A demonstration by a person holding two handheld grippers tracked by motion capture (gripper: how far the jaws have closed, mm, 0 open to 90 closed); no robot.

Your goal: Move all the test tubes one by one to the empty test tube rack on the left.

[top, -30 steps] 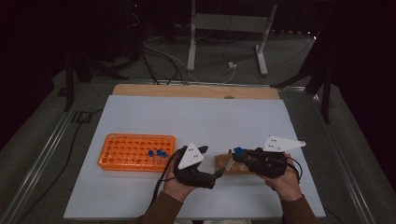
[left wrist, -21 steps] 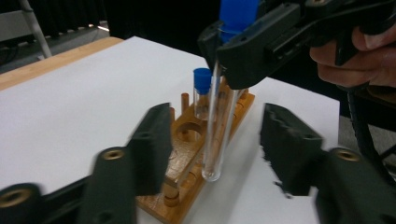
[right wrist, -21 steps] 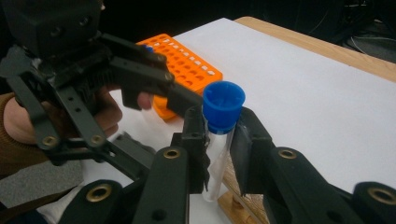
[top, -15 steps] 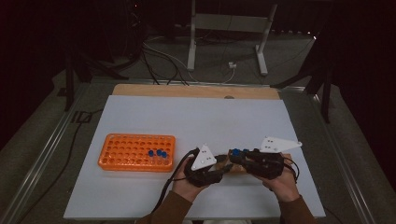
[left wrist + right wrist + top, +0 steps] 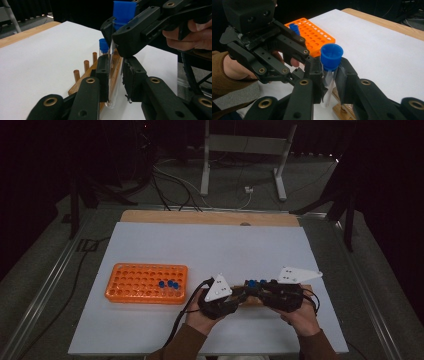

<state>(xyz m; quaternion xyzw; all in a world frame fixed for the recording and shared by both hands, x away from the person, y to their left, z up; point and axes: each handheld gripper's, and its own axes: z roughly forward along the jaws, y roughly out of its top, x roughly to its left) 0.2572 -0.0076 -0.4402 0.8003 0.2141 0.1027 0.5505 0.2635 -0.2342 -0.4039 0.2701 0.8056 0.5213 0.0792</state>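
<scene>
Both grippers hold one clear test tube (image 5: 114, 85) with a blue cap (image 5: 332, 56), upright just above a wooden peg rack (image 5: 83, 75). My right gripper (image 5: 329, 72) is shut on the glass just under the cap. My left gripper (image 5: 116, 68) has just been closing and now presses the tube's lower part between its pads. In the high view the left gripper (image 5: 231, 299) and right gripper (image 5: 257, 292) meet tip to tip over the wooden rack (image 5: 250, 300). A second blue-capped tube (image 5: 103, 47) stands in that rack.
An orange tube rack (image 5: 142, 282) lies left of the hands on the white sheet (image 5: 210, 245), with a few blue-capped tubes (image 5: 170, 284) at its right end. Cables trail from both grippers toward the front edge. A wooden strip (image 5: 200, 217) borders the far side.
The left hand has shifted right toward the right gripper, and its jaws have gone from open to shut on the tube. The right gripper has stayed in place.
</scene>
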